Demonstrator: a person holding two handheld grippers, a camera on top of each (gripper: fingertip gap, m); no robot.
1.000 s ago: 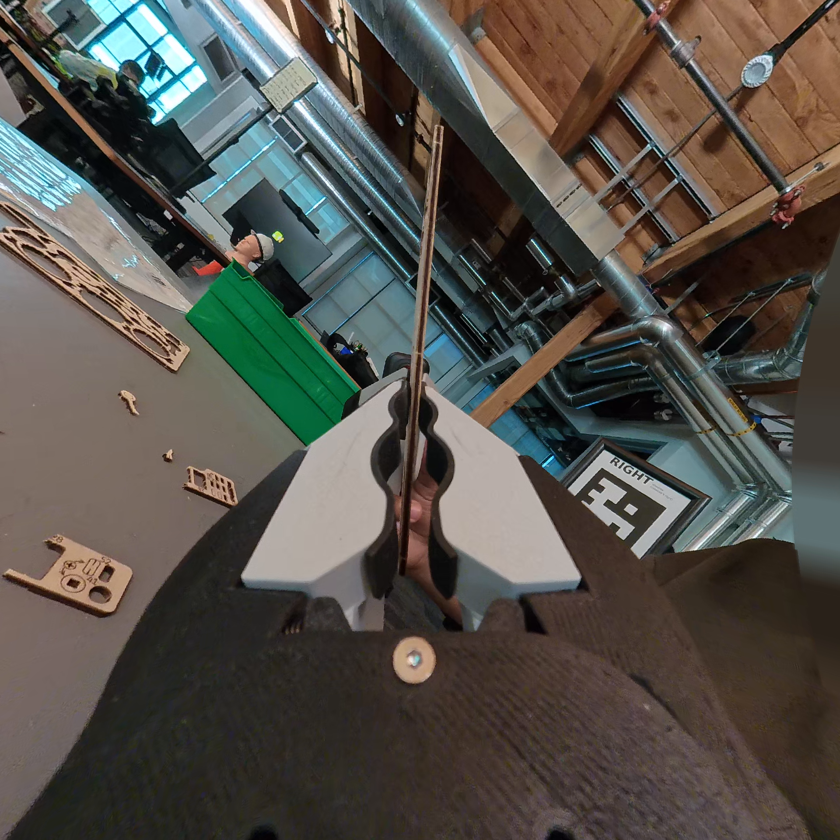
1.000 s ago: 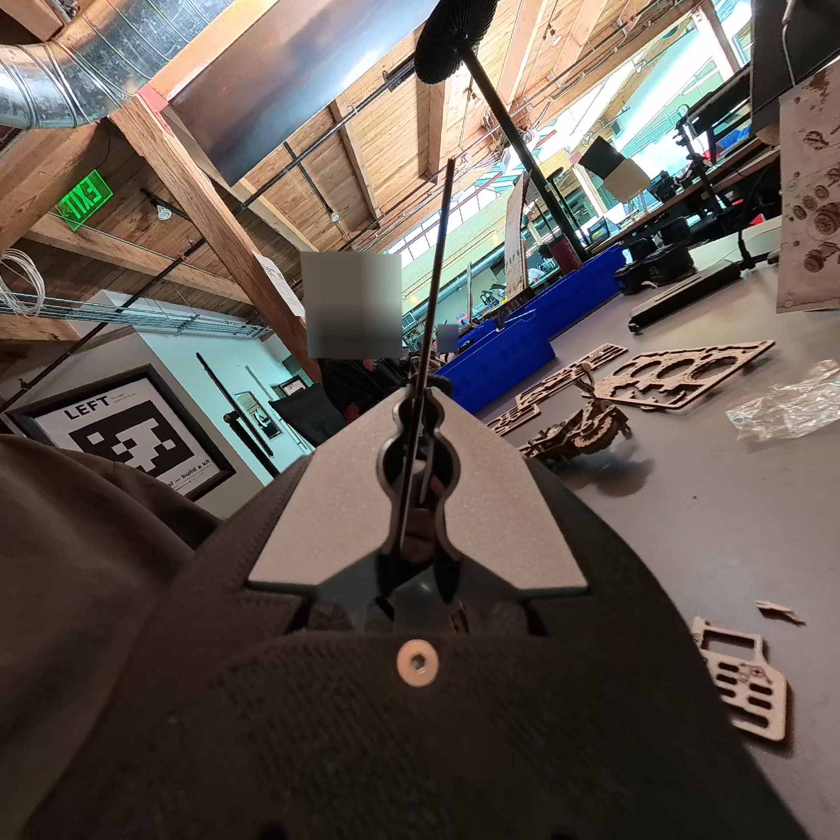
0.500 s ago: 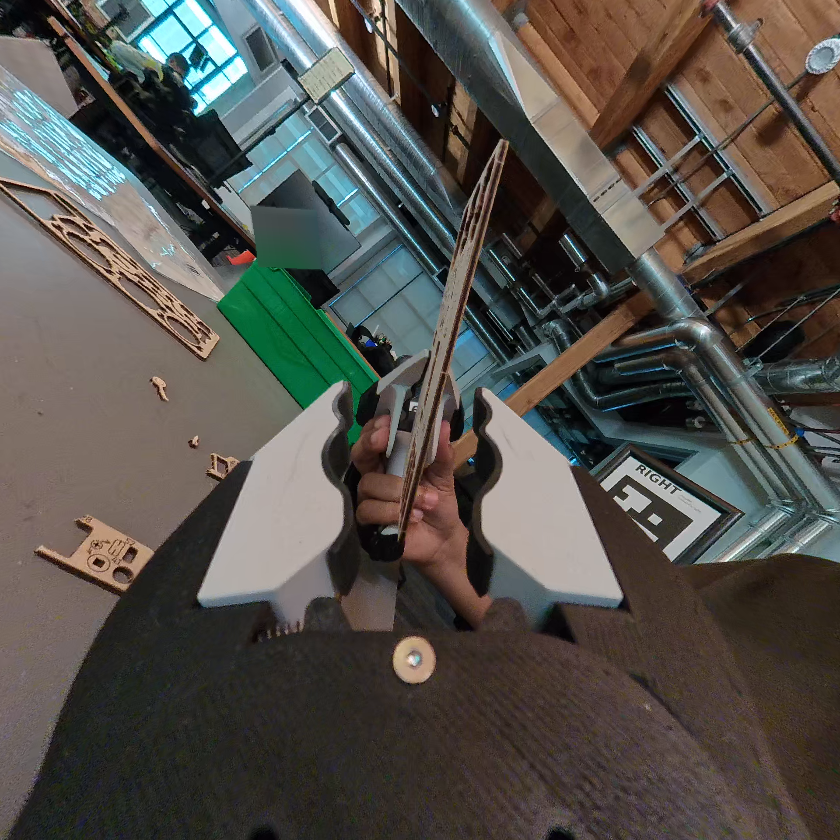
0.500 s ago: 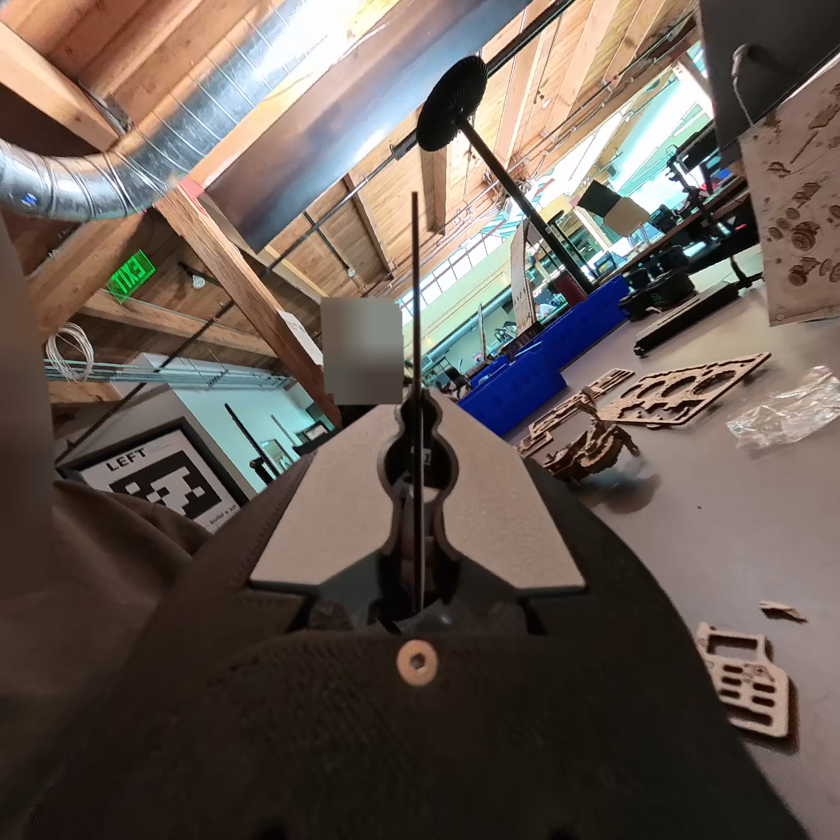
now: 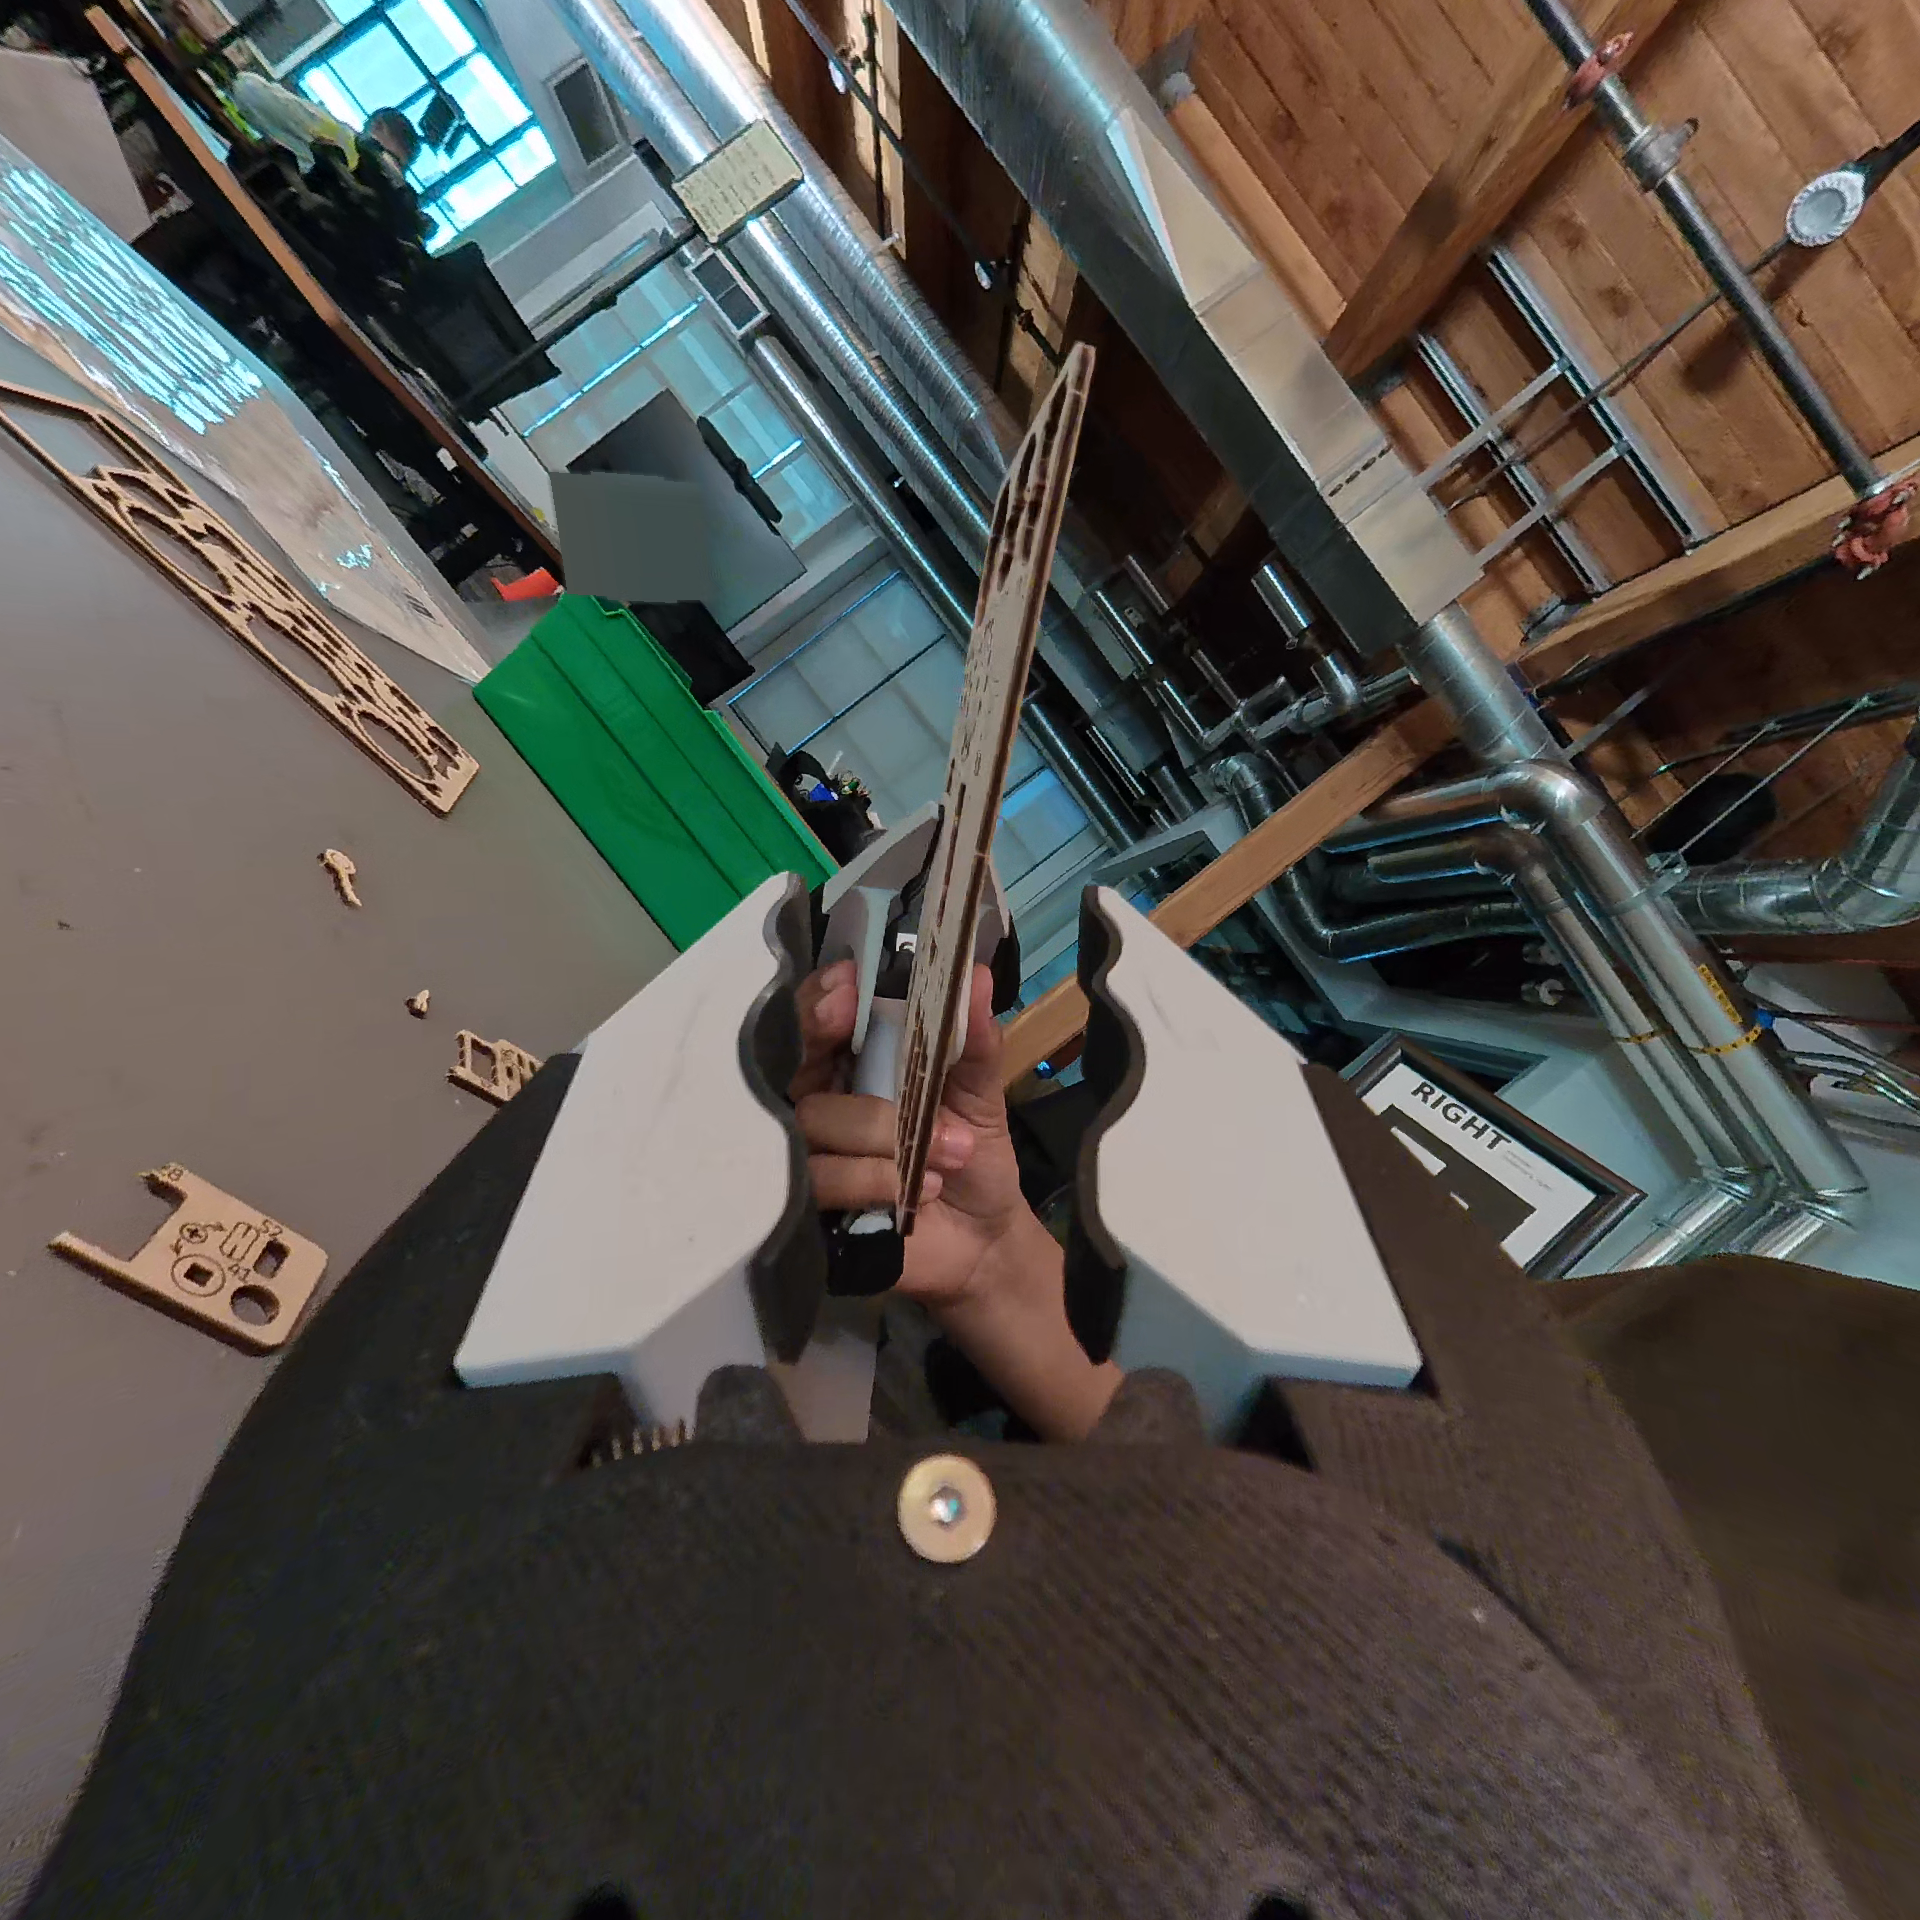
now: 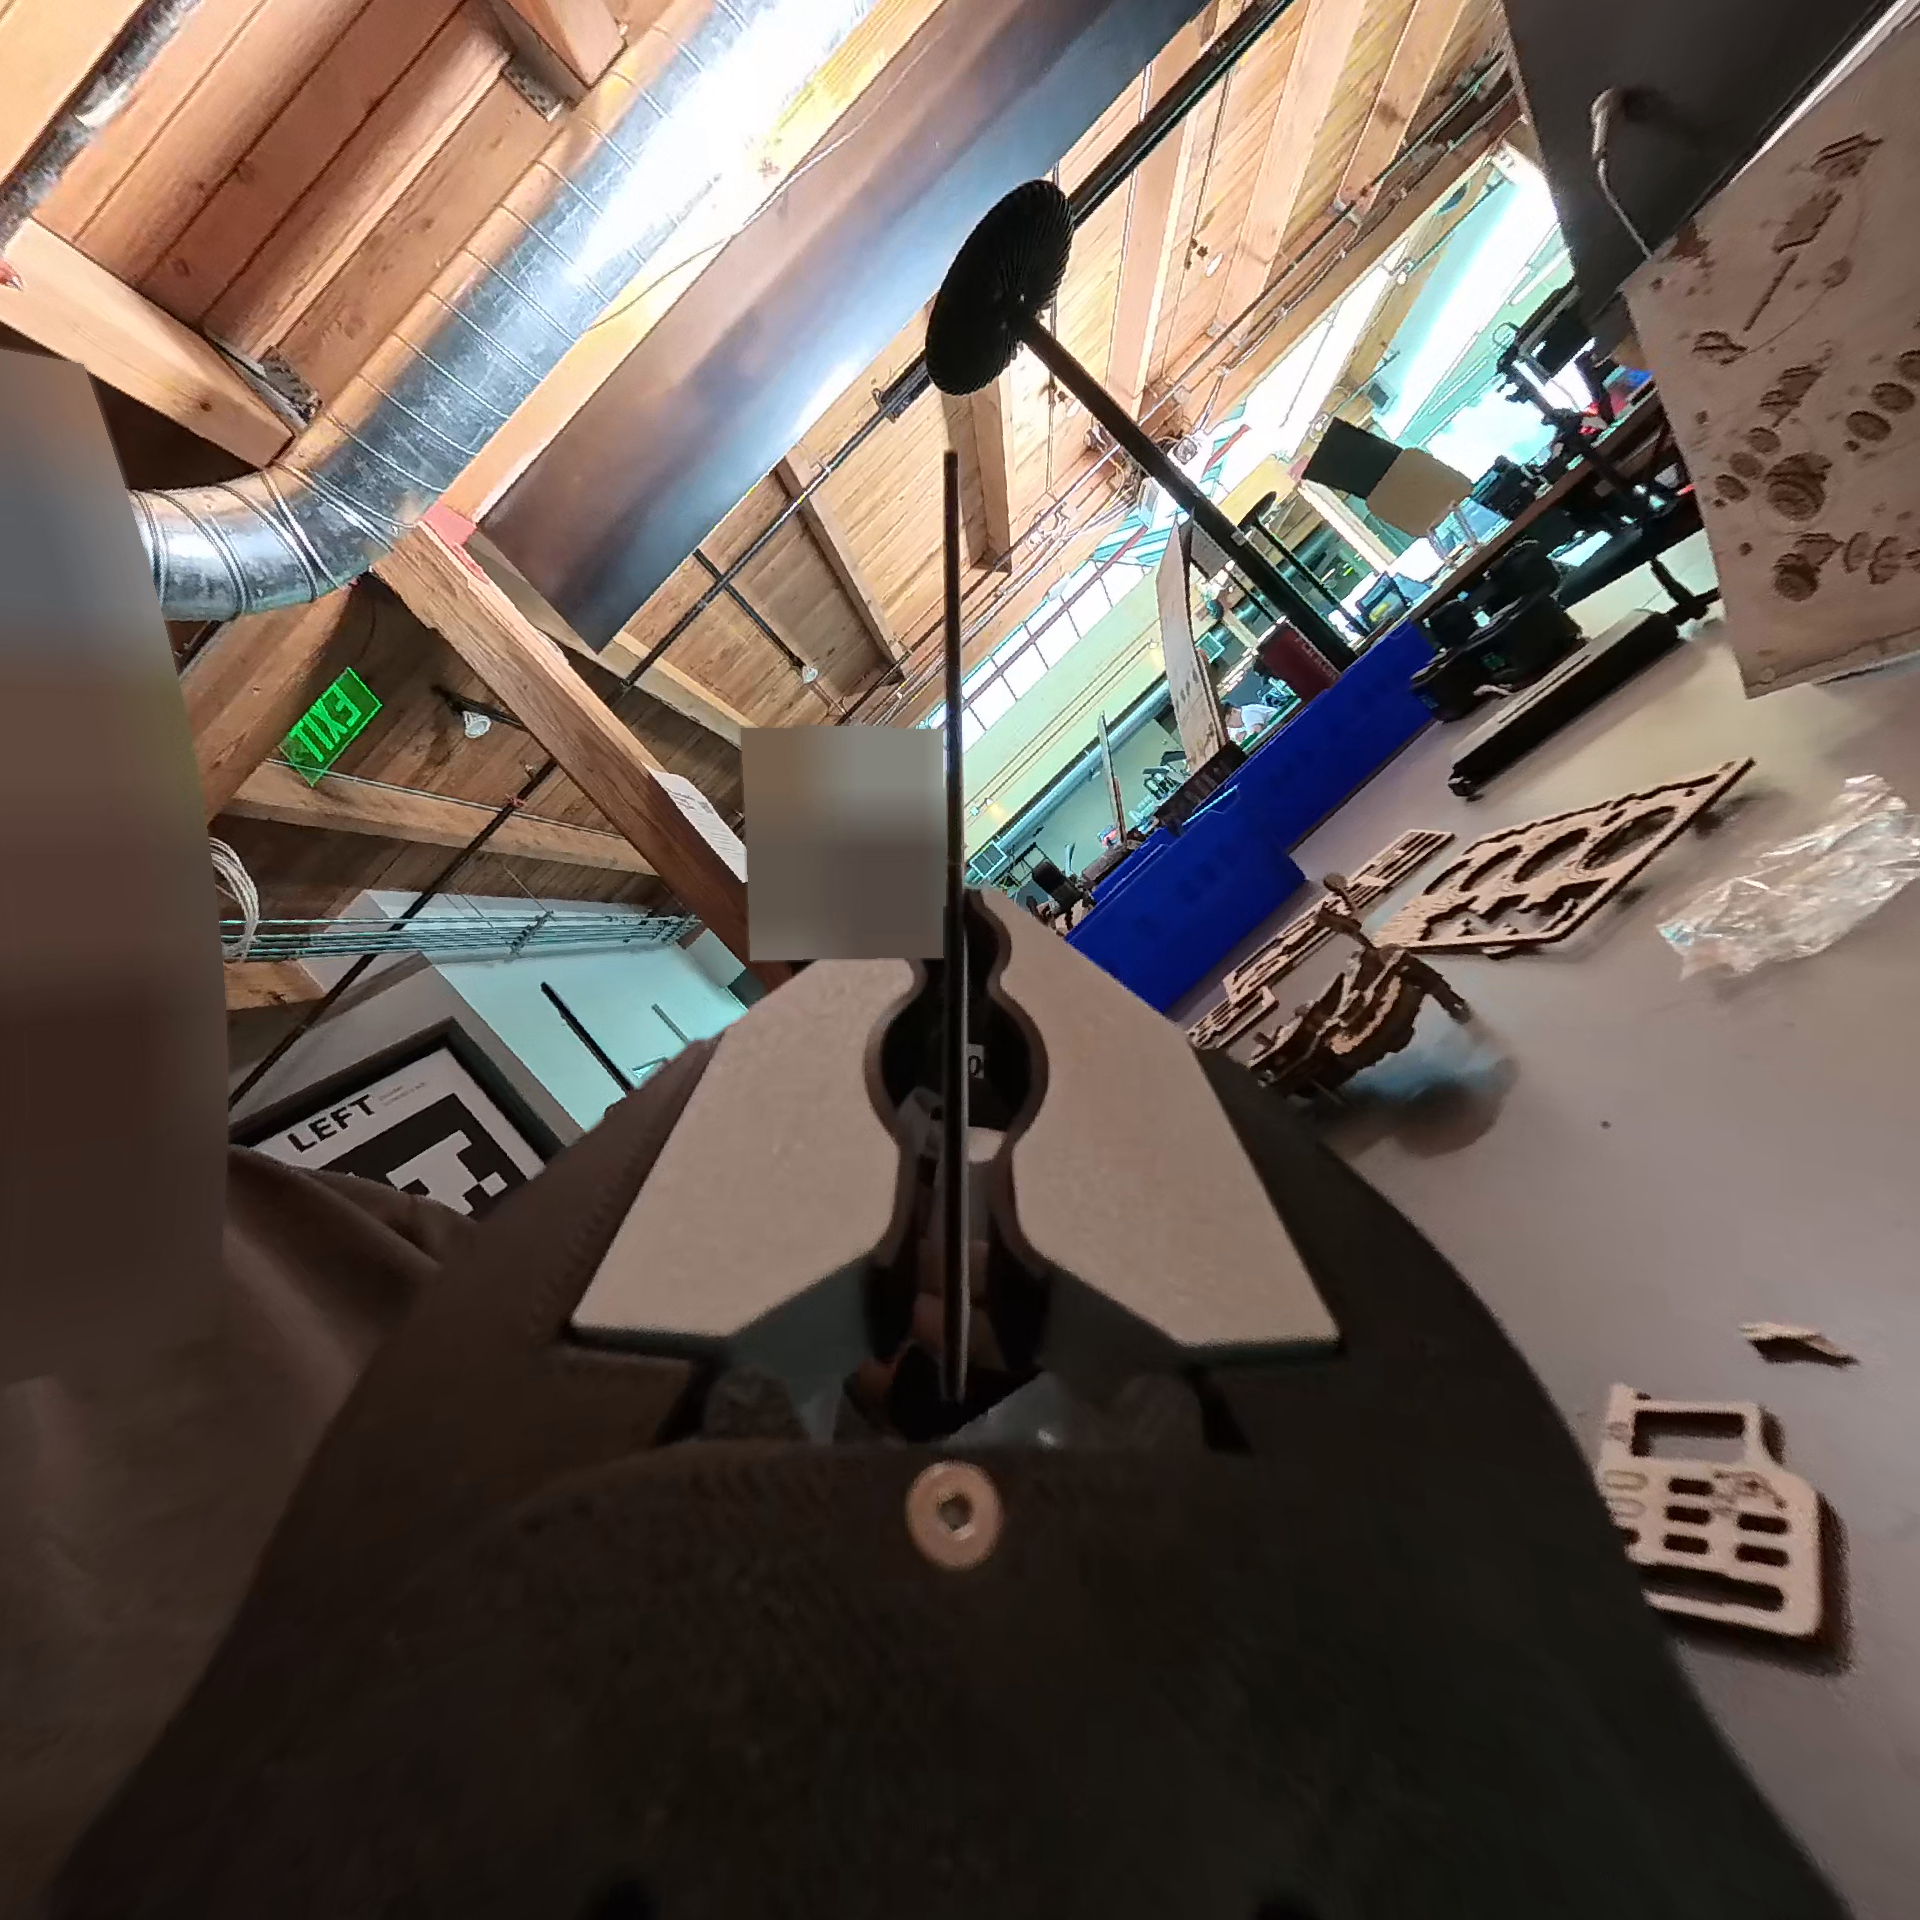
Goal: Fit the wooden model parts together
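A thin wooden sheet [image 5: 997,727] with cut-out parts stands upright in the air. In the left wrist view my left gripper [image 5: 935,925] is open and empty, and its jaws stand wide on either side of the sheet's lower end without touching it. Beyond it a hand holds my right gripper [image 5: 883,935], which grips the sheet. In the right wrist view the right gripper [image 6: 961,925] is shut on the sheet [image 6: 951,727], seen edge-on as a dark line rising from the jaws.
On the grey table [image 5: 156,987] lie a punched-out frame sheet [image 5: 260,613], a flat part [image 5: 197,1257] and small bits. A green bin [image 5: 644,769] stands behind. The right view shows a partly built model [image 6: 1340,1018], frame sheets [image 6: 1558,873], a plastic bag [image 6: 1787,883], a grille part [image 6: 1714,1527] and blue bins [image 6: 1247,862]. My right fingertips sit around 7 cm from my left ones.
My left gripper was shut on the sheet one second ago; it has opened, let go and drawn back a little. The right gripper has kept hold of the sheet.
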